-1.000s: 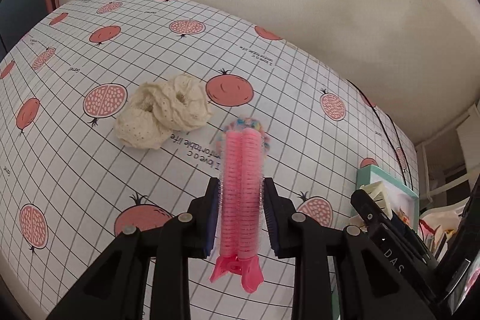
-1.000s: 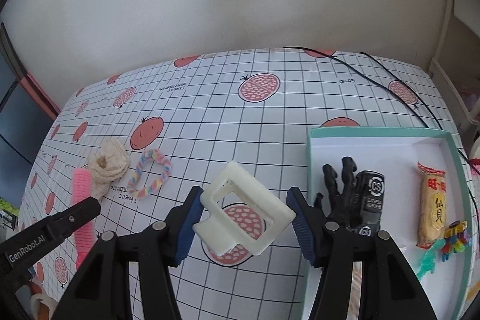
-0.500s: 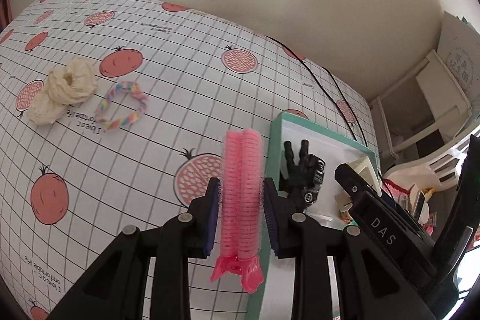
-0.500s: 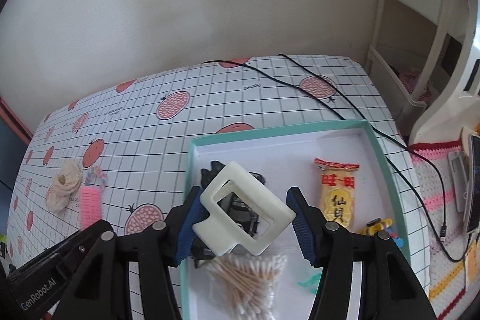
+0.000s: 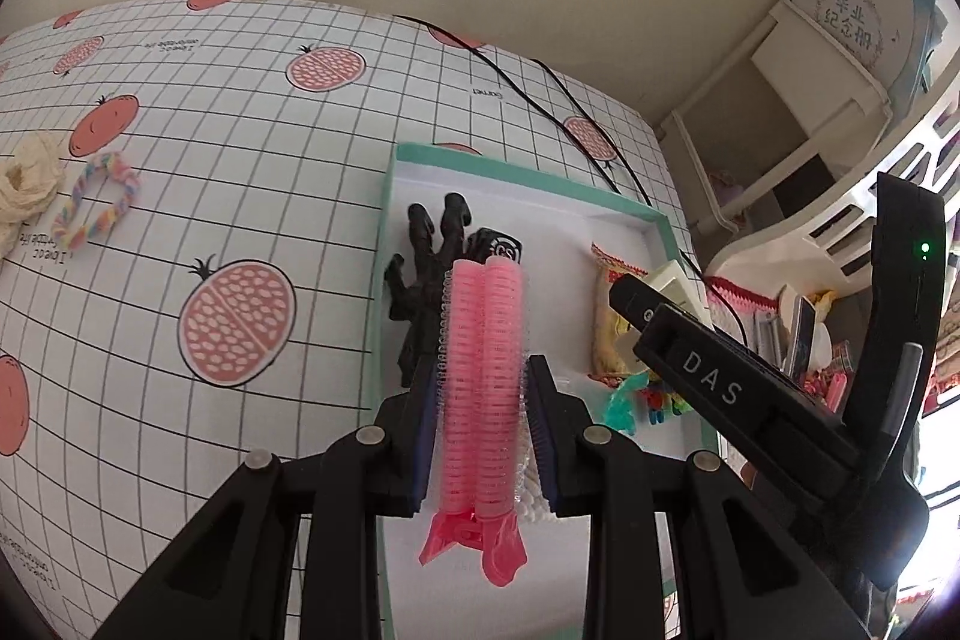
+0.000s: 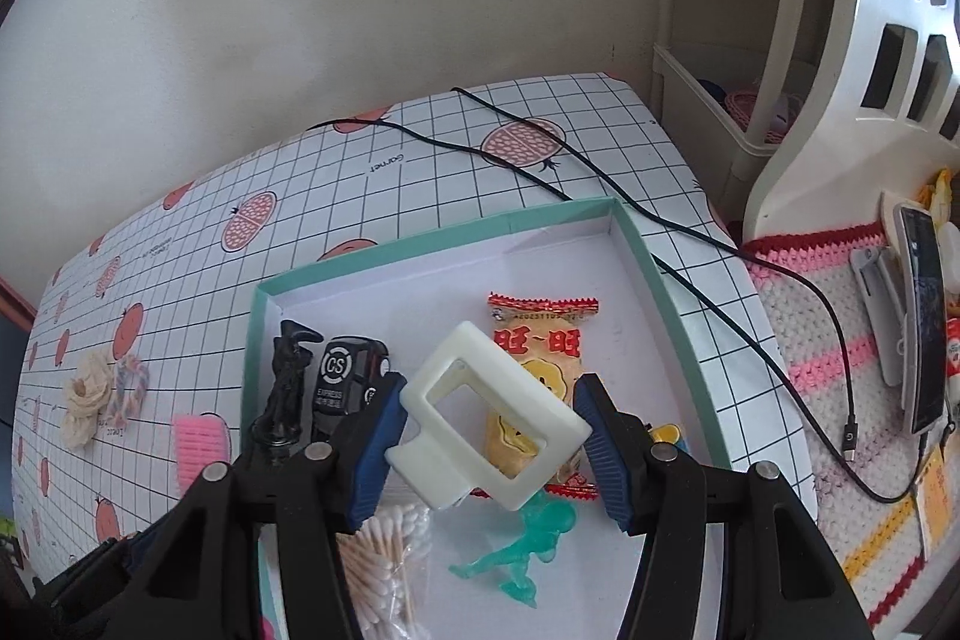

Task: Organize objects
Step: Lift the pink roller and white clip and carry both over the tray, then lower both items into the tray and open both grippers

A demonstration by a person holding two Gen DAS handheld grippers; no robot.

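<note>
Item: pink curler [image 5: 482, 376], clamped narrow in my left gripper [image 5: 482, 421], long axis running forward along the fingers, tip pointing into the tray [image 5: 510, 172]. It hangs over the tray's left edge, above the black claw clip [image 5: 423, 274].

Item: white clip [image 6: 489, 421], pinched across its frame by my right gripper [image 6: 489, 451], tilted. It hangs over the tray's middle, above the snack packet [image 6: 543, 340] and green figure [image 6: 528, 544].

Judgement: the right is further inside, so likely releases first; both loads drop straight down.
</note>
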